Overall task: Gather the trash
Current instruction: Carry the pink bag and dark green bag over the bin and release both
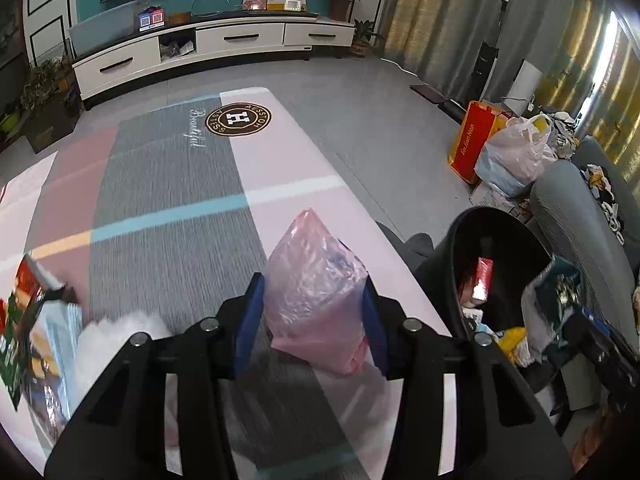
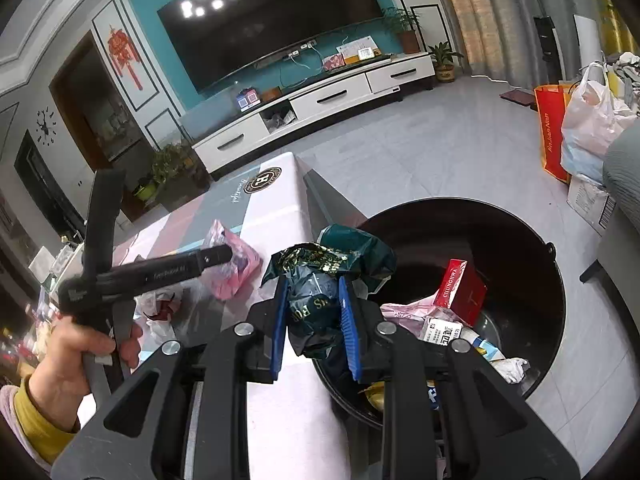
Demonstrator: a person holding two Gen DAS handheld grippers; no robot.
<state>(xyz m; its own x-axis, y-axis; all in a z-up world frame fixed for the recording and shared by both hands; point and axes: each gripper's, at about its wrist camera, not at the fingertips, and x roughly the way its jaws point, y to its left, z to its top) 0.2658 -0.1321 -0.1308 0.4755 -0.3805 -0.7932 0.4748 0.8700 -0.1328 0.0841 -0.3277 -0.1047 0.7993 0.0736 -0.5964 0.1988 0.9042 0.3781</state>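
My left gripper (image 1: 314, 316) is shut on a crumpled pink plastic bag (image 1: 316, 284) above the table (image 1: 168, 184); the bag also shows in the right wrist view (image 2: 236, 264). My right gripper (image 2: 314, 312) is shut on a crumpled dark green foil wrapper (image 2: 320, 280) held over the table's right edge, beside the black trash bin (image 2: 516, 248). The bin (image 1: 504, 240) holds a red box (image 2: 460, 292), a pink bag and paper scraps.
Snack wrappers (image 1: 32, 332) and a white plastic bag (image 1: 116, 340) lie on the table at the left. A grey sofa (image 1: 580, 216), an orange bag (image 1: 472, 140) and a full plastic bag (image 1: 516, 152) stand at the right. A TV cabinet (image 1: 216, 44) lines the far wall.
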